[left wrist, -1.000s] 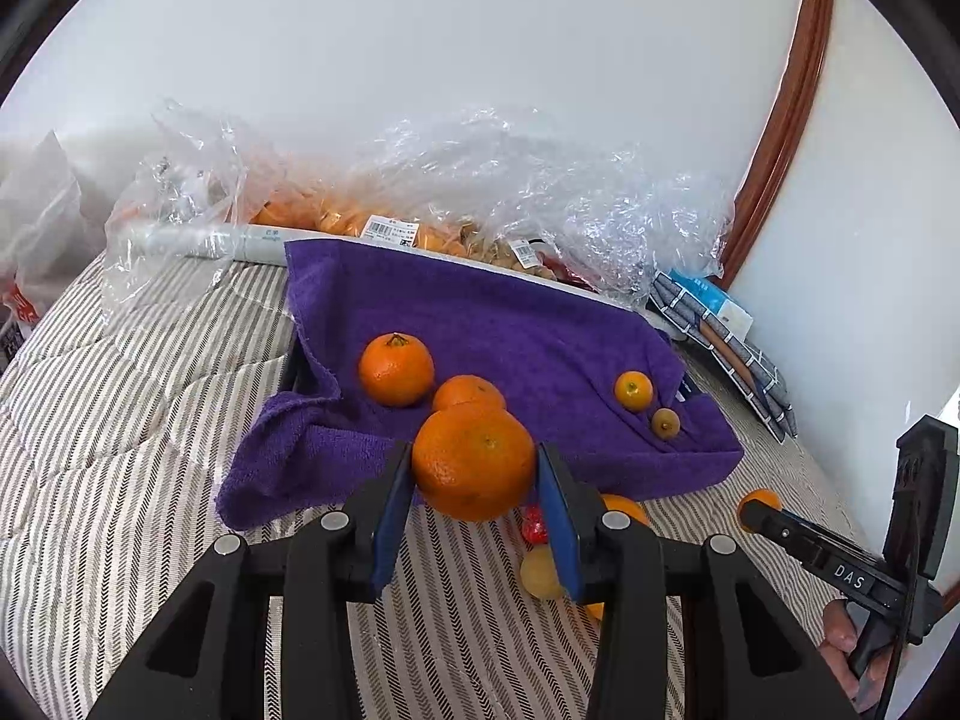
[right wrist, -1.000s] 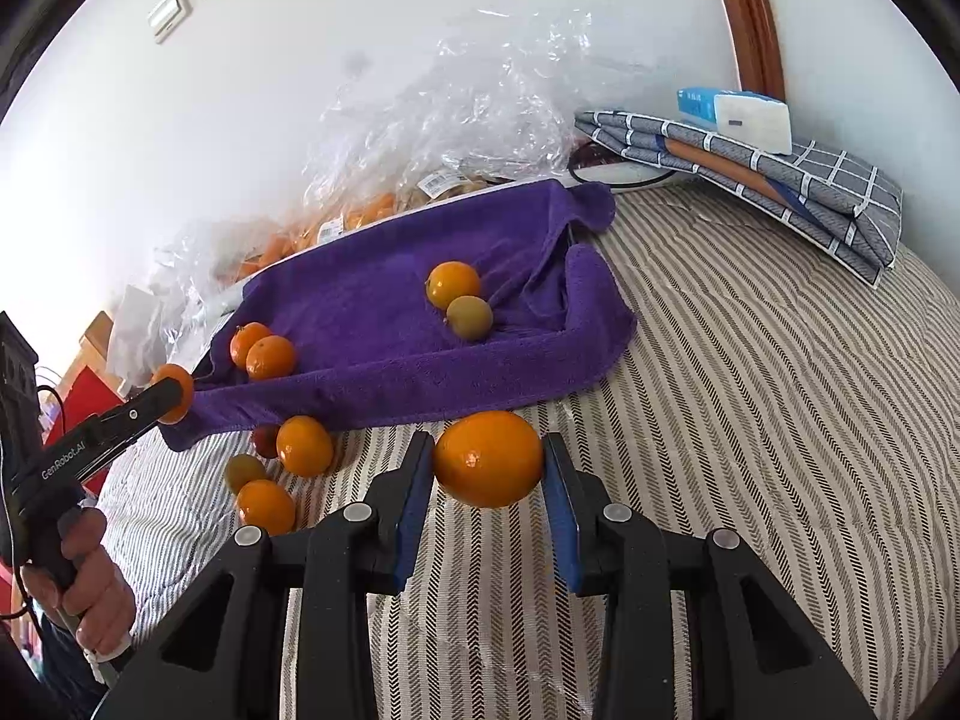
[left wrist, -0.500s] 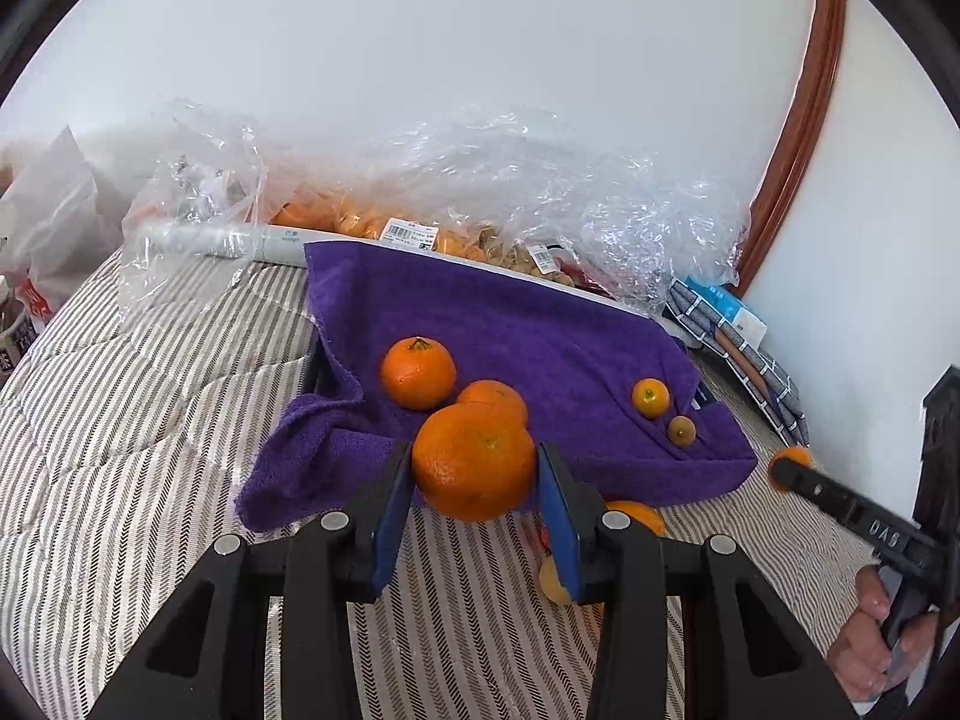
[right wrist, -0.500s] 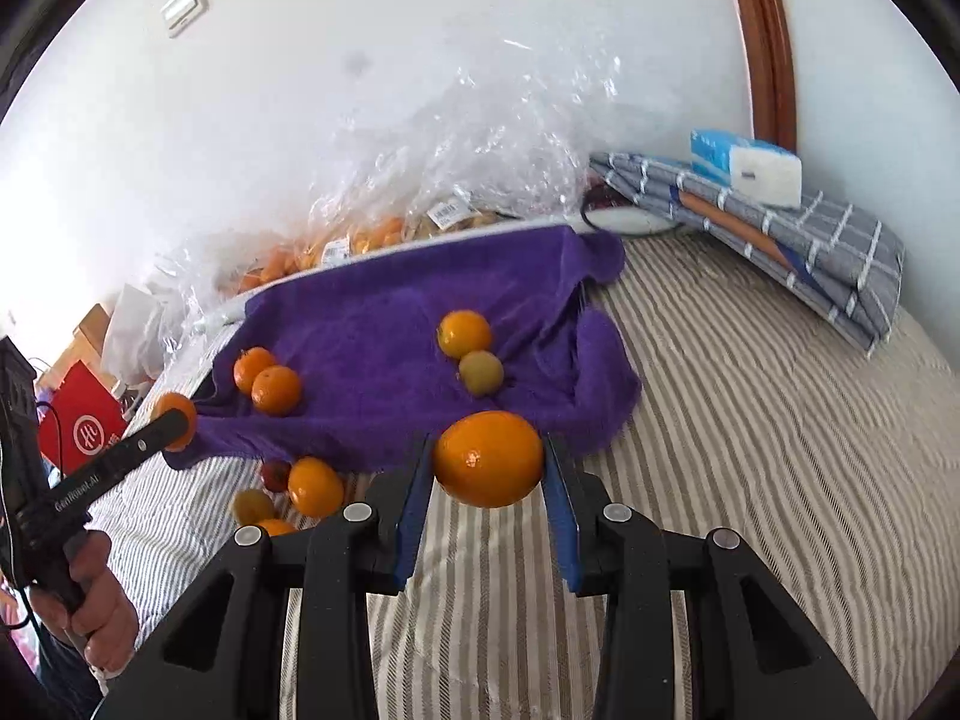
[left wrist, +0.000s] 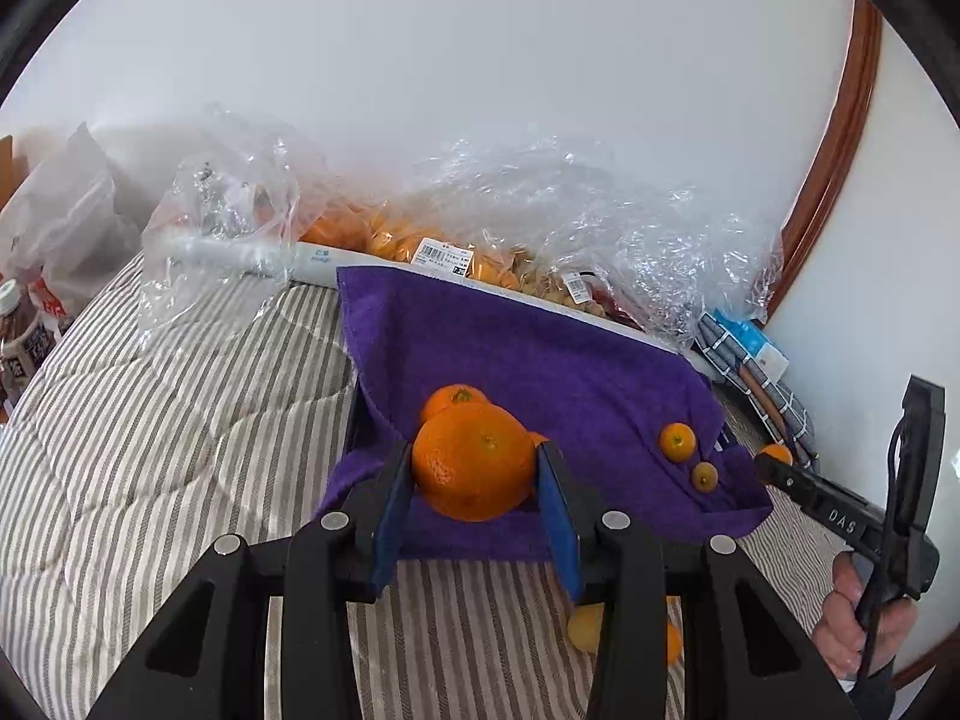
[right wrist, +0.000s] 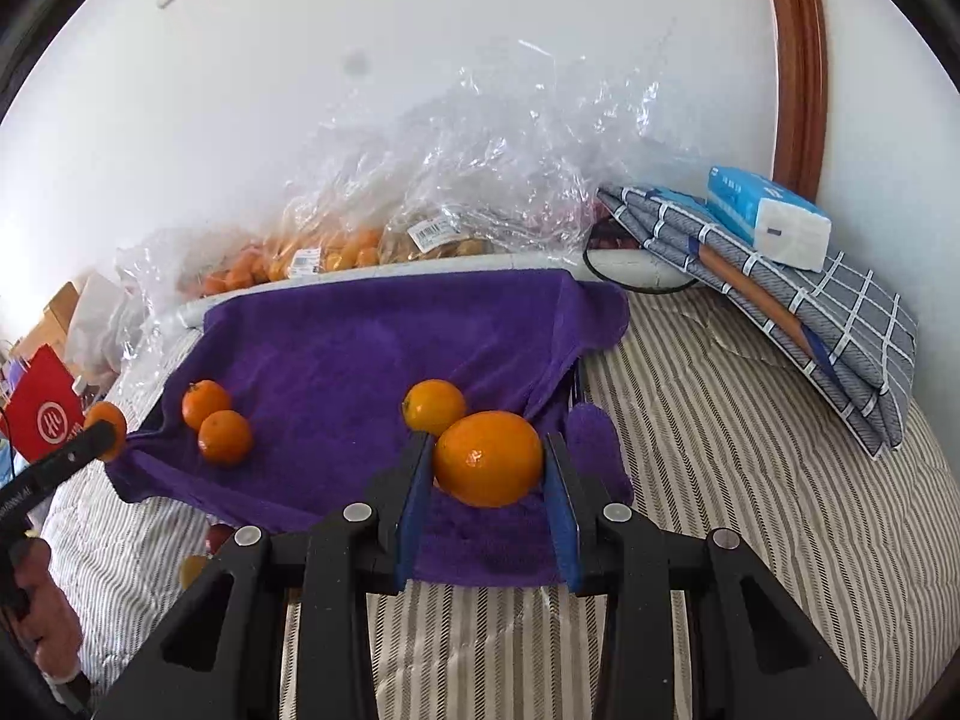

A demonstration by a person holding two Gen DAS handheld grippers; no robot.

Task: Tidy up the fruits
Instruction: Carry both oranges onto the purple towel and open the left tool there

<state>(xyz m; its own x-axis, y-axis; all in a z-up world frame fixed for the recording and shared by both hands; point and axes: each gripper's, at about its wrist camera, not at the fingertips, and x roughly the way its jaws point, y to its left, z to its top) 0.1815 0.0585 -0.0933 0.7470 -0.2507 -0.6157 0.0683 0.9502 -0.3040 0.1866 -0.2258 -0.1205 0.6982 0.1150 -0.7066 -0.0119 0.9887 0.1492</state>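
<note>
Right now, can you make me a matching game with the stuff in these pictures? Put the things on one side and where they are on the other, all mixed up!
Things:
1. big orange
2. smooth orange
3. tissue pack
4. two small oranges

Places:
A. on top of the folded checked cloth
B. lying side by side on the purple towel
C. gripped in the left gripper
D. gripped in the right gripper

Right pairs: 1-C, 2-D, 3-A, 4-B
</note>
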